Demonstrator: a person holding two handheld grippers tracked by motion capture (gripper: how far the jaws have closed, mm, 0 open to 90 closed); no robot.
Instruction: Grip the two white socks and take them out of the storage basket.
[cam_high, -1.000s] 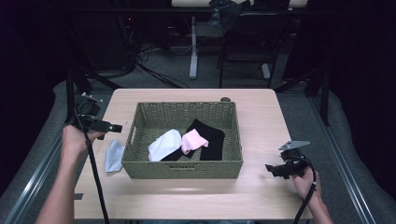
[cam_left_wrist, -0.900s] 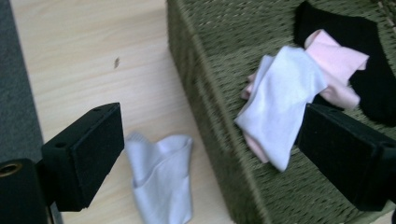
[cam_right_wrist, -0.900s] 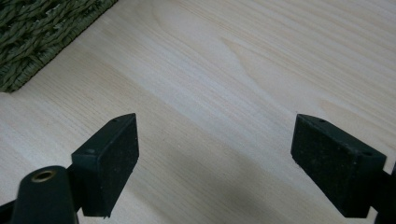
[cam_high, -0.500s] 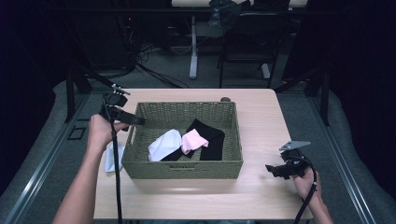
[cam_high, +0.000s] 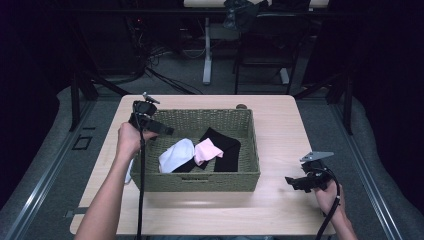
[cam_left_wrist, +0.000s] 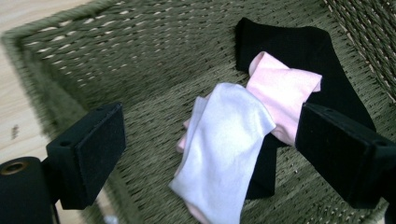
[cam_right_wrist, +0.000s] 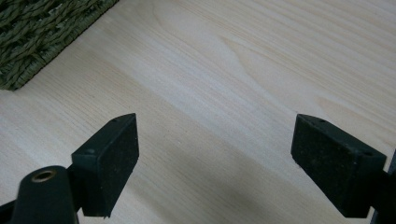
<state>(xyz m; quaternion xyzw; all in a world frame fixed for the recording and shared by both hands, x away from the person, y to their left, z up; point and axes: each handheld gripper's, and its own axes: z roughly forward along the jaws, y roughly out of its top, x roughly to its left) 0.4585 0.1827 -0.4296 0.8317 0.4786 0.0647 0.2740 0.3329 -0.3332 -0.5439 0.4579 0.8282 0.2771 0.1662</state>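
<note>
A green woven basket (cam_high: 200, 180) stands mid-table and holds a white sock (cam_high: 175, 155), a pink sock (cam_high: 207, 150) and a black sock (cam_high: 227, 144). My left gripper (cam_high: 164, 129) hovers over the basket's left rim, open and empty. In the left gripper view the white sock (cam_left_wrist: 226, 140) lies over the pink sock (cam_left_wrist: 284, 93) and the black sock (cam_left_wrist: 303, 44), between the wide-apart jaws. A pale sock (cam_high: 129, 172) lies on the table beside the basket's left wall, partly hidden by the forearm. My right gripper (cam_high: 293, 182) rests low near the table's right front, open over bare wood (cam_right_wrist: 224, 116).
The wooden table (cam_high: 280, 130) has free room to the right of the basket and along the front edge. A small dark round object (cam_high: 241, 106) sits behind the basket's far rim. Chairs and desk legs stand on the floor beyond the table.
My left gripper has moved right from beside the basket's left side to above its left rim. The pale sock stays on the table. The right gripper has not moved.
</note>
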